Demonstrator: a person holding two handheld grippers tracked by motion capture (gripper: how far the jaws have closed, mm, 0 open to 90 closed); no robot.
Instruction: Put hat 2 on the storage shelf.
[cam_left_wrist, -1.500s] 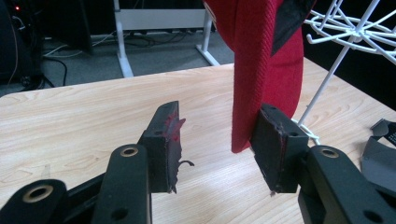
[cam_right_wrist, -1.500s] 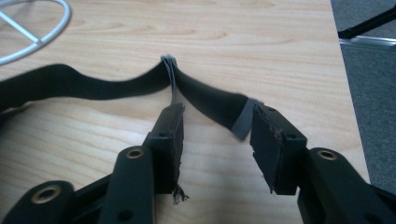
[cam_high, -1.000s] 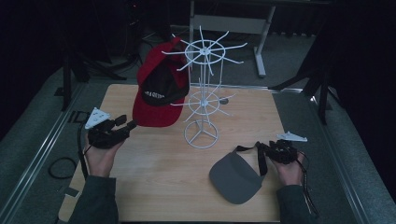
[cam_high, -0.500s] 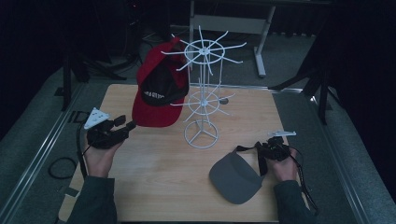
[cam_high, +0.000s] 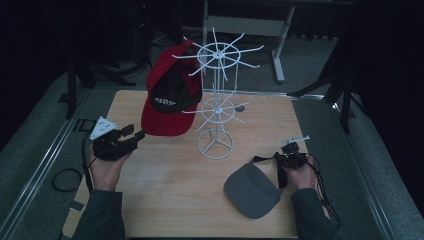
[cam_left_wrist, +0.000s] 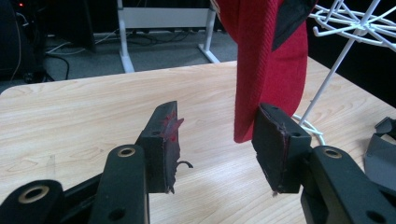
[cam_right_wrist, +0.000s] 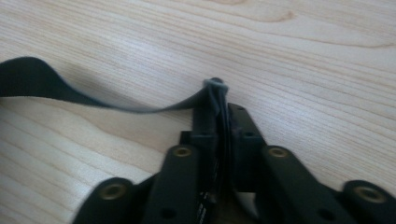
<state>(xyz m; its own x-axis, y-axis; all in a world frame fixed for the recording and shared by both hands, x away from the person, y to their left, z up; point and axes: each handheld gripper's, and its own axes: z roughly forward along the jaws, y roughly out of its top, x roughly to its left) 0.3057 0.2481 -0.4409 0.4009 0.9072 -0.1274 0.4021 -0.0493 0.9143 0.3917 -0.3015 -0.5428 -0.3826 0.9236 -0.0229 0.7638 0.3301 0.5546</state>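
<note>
A red cap (cam_high: 170, 95) with a black inner panel hangs on the white wire rack (cam_high: 216, 100) at the table's middle back. Its brim (cam_left_wrist: 266, 65) hangs just beyond my left gripper (cam_left_wrist: 215, 140), which stands open with nothing between its pads. That left gripper (cam_high: 131, 135) sits at the table's left, pointing toward the cap. A grey visor (cam_high: 250, 190) lies flat at the front right. My right gripper (cam_high: 287, 161) is shut on the visor's dark strap (cam_right_wrist: 93, 100), which curves away to the left over the wood.
The light wooden table (cam_high: 165, 200) has bare room between the two hands and in front of the rack's round base (cam_high: 216, 147). A white desk frame (cam_high: 280, 45) stands on the floor behind. Metal rails (cam_high: 40, 170) run along both sides.
My right gripper has drawn slightly inward and tilted at the visor's strap. The left gripper and the red cap have stayed put.
</note>
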